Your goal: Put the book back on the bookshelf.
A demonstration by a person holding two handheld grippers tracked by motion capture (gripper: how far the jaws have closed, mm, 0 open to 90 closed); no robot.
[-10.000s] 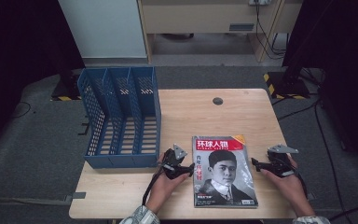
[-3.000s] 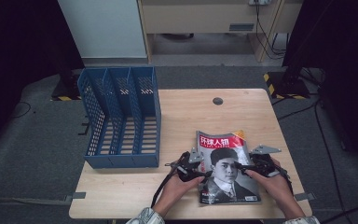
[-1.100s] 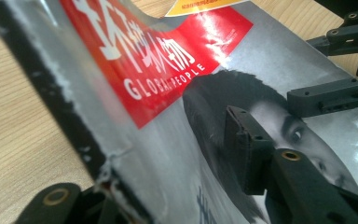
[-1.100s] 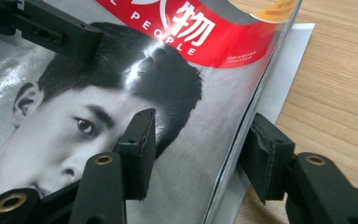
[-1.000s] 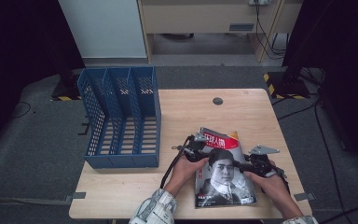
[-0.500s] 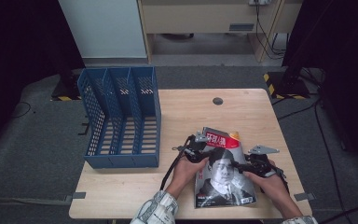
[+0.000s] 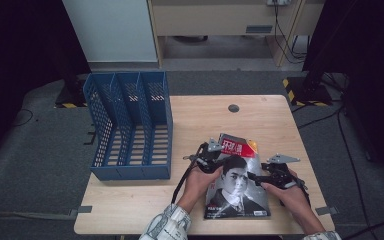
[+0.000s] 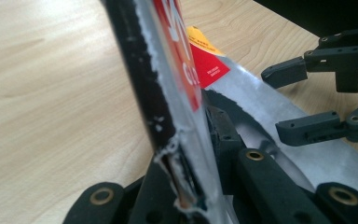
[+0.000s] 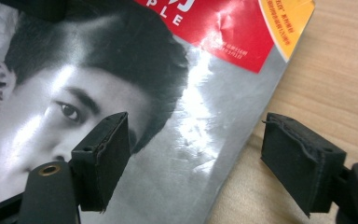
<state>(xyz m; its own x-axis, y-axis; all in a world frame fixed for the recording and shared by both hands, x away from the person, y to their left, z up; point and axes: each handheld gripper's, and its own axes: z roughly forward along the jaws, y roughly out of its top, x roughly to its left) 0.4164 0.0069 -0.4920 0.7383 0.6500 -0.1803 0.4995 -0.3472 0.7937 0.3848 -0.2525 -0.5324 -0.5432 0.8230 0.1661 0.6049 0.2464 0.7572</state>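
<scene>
- Magazine point(image 7: 237, 192) lies on the near right part of the bench point(image 7: 260, 120), cover up: portrait face, red title band at the far end, yellow corner flash.
- Its far left corner is lifted off the wood; the near end lies flat.
- In the left gripper view the magazine's edge point(image 8: 175, 93) stands steeply on end, red band and yellow flash visible past it.
- Left gripper point(image 7: 211, 154) sits at the magazine's far left edge; fingers clamped on that edge, page pinched between the pads. The fingers have just been closing.
- Left hand point(image 7: 200, 177) comes in from the near edge, patterned sleeve at the wrist; a black cable trails from the gripper toward the sleeve.
- Right gripper point(image 7: 260, 177) sits at the magazine's right edge, just beside the cover.
- In the right gripper view its fingers point(image 9: 103, 156) stand wide apart: one pad over the printed face, the other over bare wood past the cover's edge. Neither pad presses the paper. They have just been opening.
- The same gripper point(image 8: 303, 100) shows in the left gripper view, fingers spread above the glossy cover.
- Right hand point(image 7: 292, 192) rests near the bench's right front.
- Blue file rack point(image 7: 130, 127), three slots, stands on the bench's left side, well apart from the magazine.
- Small dark round hole point(image 7: 233, 108) in the benchtop toward the far edge.
</scene>
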